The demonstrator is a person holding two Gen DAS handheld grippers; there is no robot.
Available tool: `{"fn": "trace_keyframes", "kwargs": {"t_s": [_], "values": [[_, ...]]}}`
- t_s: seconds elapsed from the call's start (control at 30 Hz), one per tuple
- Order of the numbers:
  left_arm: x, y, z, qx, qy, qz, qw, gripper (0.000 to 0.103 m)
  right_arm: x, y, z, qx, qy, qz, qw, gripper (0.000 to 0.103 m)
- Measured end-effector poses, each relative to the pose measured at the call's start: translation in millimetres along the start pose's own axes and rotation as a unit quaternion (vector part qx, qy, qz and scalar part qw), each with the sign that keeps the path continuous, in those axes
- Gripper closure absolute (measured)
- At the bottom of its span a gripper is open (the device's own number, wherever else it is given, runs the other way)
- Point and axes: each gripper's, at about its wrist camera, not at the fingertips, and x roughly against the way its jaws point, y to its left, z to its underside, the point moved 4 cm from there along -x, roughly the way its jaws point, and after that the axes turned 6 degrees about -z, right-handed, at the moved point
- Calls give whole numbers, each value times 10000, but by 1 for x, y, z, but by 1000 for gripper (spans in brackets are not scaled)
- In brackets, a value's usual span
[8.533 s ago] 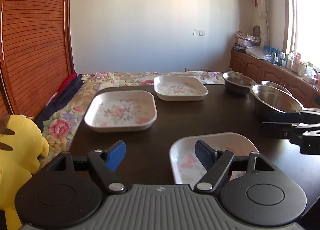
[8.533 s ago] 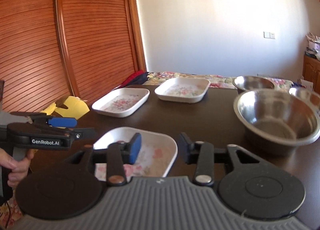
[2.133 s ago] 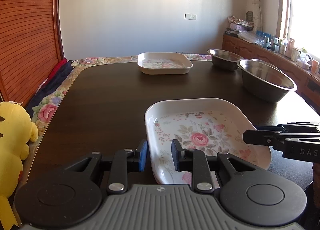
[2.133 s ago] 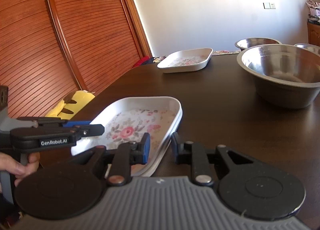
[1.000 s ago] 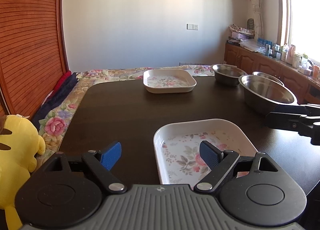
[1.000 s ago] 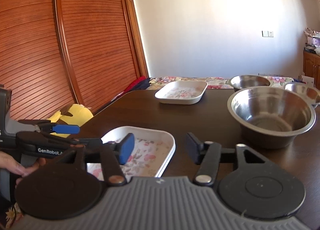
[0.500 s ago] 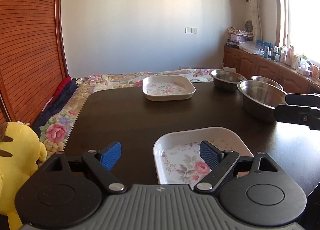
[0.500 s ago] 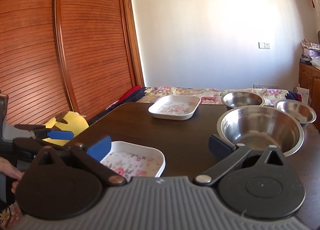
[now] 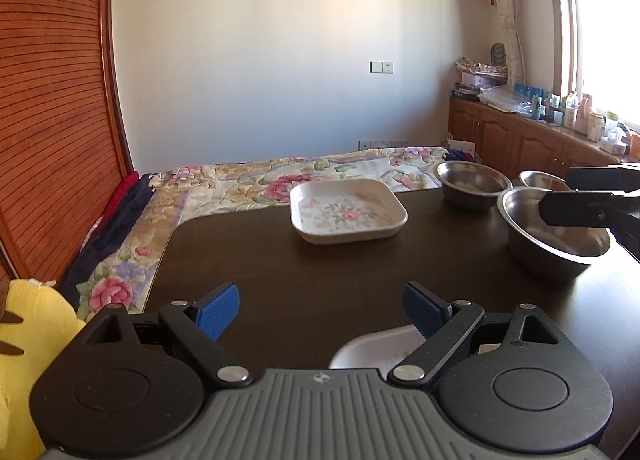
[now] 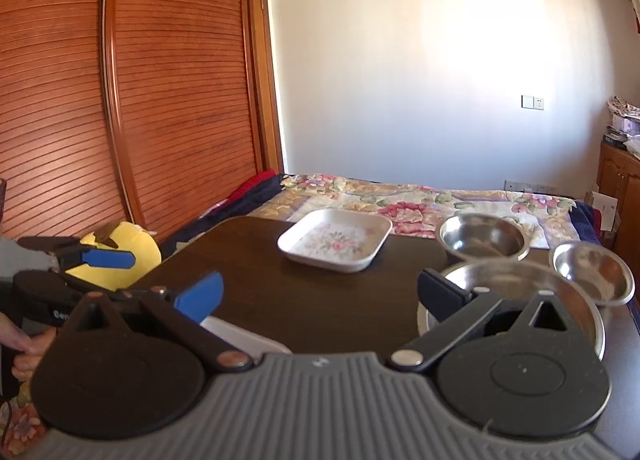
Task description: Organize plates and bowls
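A white floral square plate [image 9: 346, 212] sits at the far middle of the dark table [image 9: 304, 272]; it also shows in the right wrist view [image 10: 335, 241]. The stacked floral plates [image 9: 376, 348] lie at the near edge, mostly hidden under my left gripper [image 9: 322, 310], which is open and empty above them; a corner of the stack [image 10: 244, 336] shows in the right wrist view. My right gripper [image 10: 320, 296] is open and empty. A large steel bowl [image 9: 556, 236] and two smaller steel bowls [image 10: 482, 238] [image 10: 594, 272] stand at the right.
A bed with a floral quilt [image 9: 256, 180] lies beyond the table. A yellow plush toy [image 9: 28, 324] sits off the table's left edge. A wooden slatted wardrobe [image 10: 100, 100] is on the left. A cluttered wooden cabinet [image 9: 540, 136] runs along the right wall.
Both grippers let go of the stacked plate about a second ago, opened wide and have risen and pulled back, so the stack has slid low out of view.
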Motion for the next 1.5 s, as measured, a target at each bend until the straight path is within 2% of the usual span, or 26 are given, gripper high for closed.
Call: {"fn": "trace_keyframes", "kwargs": {"t_s": [0.17,0.33,0.63,0.87,1.0,1.03,1.1,1.23,1.4,1.5], "values": [[-19,5,-18,16,-14,42,10000,10,-22,-9,-17,83,98,-35,9999,0],[-40,7,-34,-16,-57,57,10000,0,-47,-21,-30,38,299,-86,9995,0],[-77,3,-57,-258,-55,206,9994,0,-98,-44,-44,-232,783,-150,9965,0],[-109,6,-68,-287,94,345,9990,1,-138,-59,-51,-473,1251,-221,9908,0],[-128,8,-73,-284,172,403,9986,5,-159,-67,-50,-647,1517,-300,9859,1],[-132,9,-74,-286,189,420,9985,7,-163,-69,-49,-677,1581,-313,9846,3],[-140,10,-76,-258,238,444,9984,11,-173,-73,-49,-730,1731,-280,9818,19],[-159,12,-76,-133,382,524,9978,29,-188,-79,-45,-744,1981,-198,9771,31],[-181,17,-70,61,587,575,9966,42,-199,-82,-36,-614,2274,-72,9718,48],[-191,18,-67,112,701,561,9959,48,-204,-84,-34,-573,2374,-27,9697,53]]}}
